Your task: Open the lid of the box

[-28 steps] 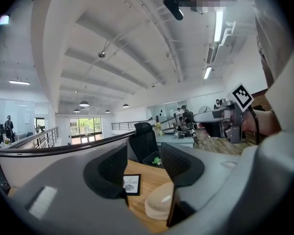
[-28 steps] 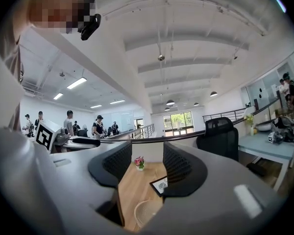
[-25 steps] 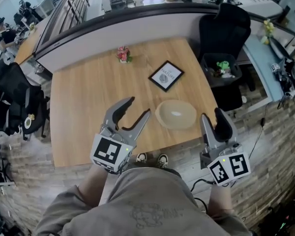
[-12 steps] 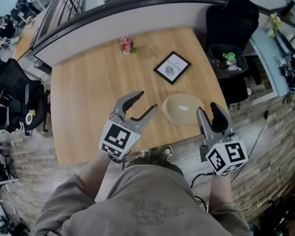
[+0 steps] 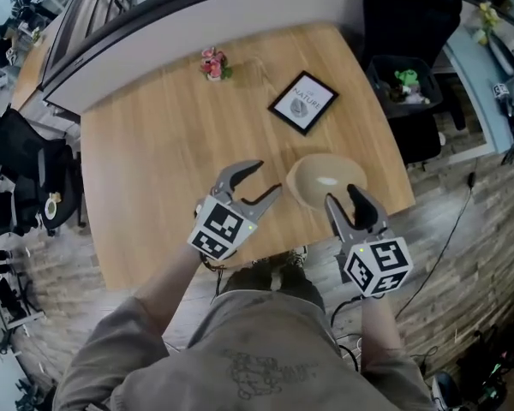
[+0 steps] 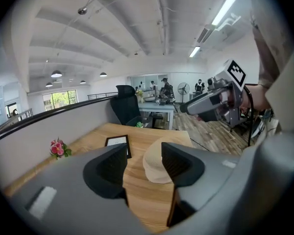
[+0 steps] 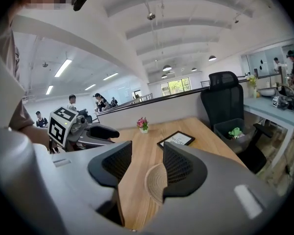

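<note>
A round beige box (image 5: 325, 178) with a domed lid stands near the front right of the wooden table (image 5: 154, 161). My left gripper (image 5: 259, 183) hovers just left of it, open, with nothing between its fingers. My right gripper (image 5: 343, 198) is at the box's near side over the table's front edge, open too and empty. In the left gripper view the box (image 6: 152, 166) shows in the gap ahead of the left gripper (image 6: 143, 164), with the right gripper (image 6: 190, 106) beyond it. In the right gripper view the box (image 7: 156, 184) is partly hidden behind the right-hand finger (image 7: 182, 168).
A black-framed picture (image 5: 302, 103) lies behind the box and a small pot of pink flowers (image 5: 211, 63) stands at the table's far edge. A black office chair (image 5: 411, 15) and a bin with a green toy (image 5: 403, 88) are to the right. A curved partition (image 5: 197, 15) backs the table.
Both grippers have come down and tipped toward the table. They now sit closer to the box, the left beside it and the right at its near side.
</note>
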`<state>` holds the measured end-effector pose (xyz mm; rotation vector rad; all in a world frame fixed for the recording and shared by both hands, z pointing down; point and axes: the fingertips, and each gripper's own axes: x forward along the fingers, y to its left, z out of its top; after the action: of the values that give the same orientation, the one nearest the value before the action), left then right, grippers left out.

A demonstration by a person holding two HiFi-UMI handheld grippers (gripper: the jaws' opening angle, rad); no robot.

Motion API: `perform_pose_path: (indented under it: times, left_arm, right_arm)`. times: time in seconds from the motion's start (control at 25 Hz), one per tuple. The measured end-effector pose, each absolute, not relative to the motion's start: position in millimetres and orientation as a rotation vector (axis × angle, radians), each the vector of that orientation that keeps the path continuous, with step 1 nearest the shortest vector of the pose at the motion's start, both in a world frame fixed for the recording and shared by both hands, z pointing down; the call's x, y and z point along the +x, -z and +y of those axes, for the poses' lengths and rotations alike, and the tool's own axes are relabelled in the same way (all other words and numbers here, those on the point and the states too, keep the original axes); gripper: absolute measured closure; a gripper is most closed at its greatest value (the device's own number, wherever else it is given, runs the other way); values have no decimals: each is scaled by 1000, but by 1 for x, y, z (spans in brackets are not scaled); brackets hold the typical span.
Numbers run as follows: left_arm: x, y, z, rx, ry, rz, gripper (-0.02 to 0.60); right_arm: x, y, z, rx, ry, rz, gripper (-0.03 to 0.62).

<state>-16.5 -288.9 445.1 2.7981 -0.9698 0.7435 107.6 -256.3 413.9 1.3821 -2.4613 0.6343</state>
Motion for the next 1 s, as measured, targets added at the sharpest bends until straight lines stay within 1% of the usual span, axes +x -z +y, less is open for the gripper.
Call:
perform_pose_path:
  times: [0.48, 0.64, 0.76, 1.0]
  left_arm:
    - [-8, -538, -301, 2730, -939, -770, 356]
    - [2, -580, -298, 2782, -1101, -596, 353]
    - [9, -605, -303, 2796, -1187, -484, 322]
    - [27, -647, -304, 2754, -1220, -342, 316]
  right_arm:
    - [100, -502, -263, 1295, -768, -2333, 411]
    - [91, -515, -260, 1203, -810, -2338, 411]
    - [88, -521, -263, 1182, -830, -2333, 411]
    - [87, -541, -260, 1141, -786, -2280, 411]
